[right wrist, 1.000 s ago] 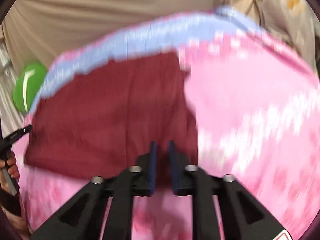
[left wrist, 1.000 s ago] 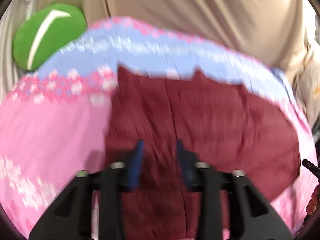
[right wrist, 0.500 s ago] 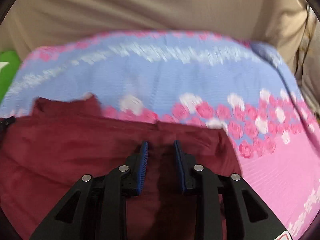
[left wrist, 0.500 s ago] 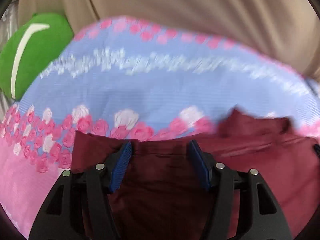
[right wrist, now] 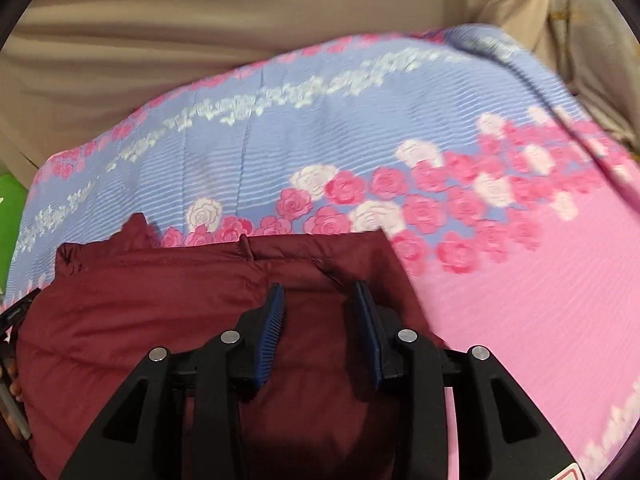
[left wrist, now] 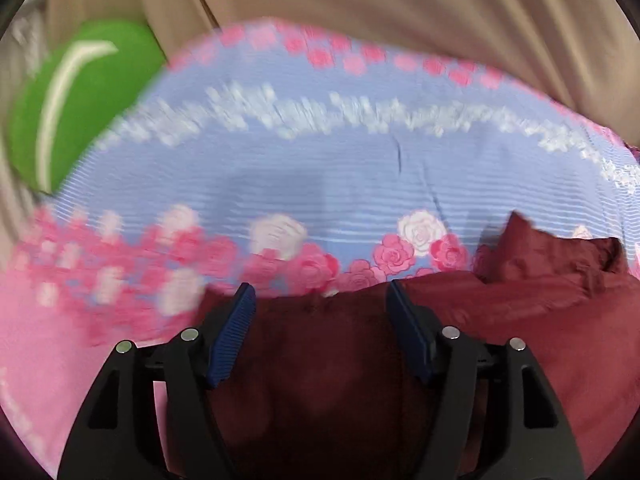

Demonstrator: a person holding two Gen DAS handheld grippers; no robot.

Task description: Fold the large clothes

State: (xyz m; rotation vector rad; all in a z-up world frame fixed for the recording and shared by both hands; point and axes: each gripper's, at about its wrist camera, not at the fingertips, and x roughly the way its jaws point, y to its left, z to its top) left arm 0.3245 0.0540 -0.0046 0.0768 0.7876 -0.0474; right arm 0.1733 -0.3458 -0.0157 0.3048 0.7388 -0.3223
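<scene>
Your left gripper (left wrist: 320, 304) has its blue fingers (left wrist: 234, 334) wide apart and opening more, and they are not pinching anything. The dark red jacket (left wrist: 500, 320) lies under and between them, and its far edge runs just past the tips. Your right gripper (right wrist: 318, 312) is opening too. Its fingers (right wrist: 272, 332) stand a smaller way apart, with red cloth between them but not squeezed. So both hands have let go, and the jacket rests by itself on the bed cover (right wrist: 520, 280), the one with pink and white roses and a blue stripe. In the right view you can see the jacket doubled over, with one thick layer on top of another and a seam (right wrist: 280, 258) along the far edge. One corner (right wrist: 136, 228) sticks up at the far left side of it, so that spot is not flat. It looks like one big fold is done. What is left, I think, is to smooth that corner and fold the jacket smaller, maybe once or twice more. You cannot see the near part of the jacket, so it is hard to tell how neat it is. A green cushion (left wrist: 80, 100) sits past the bed cover on the left, well away from the jacket.
</scene>
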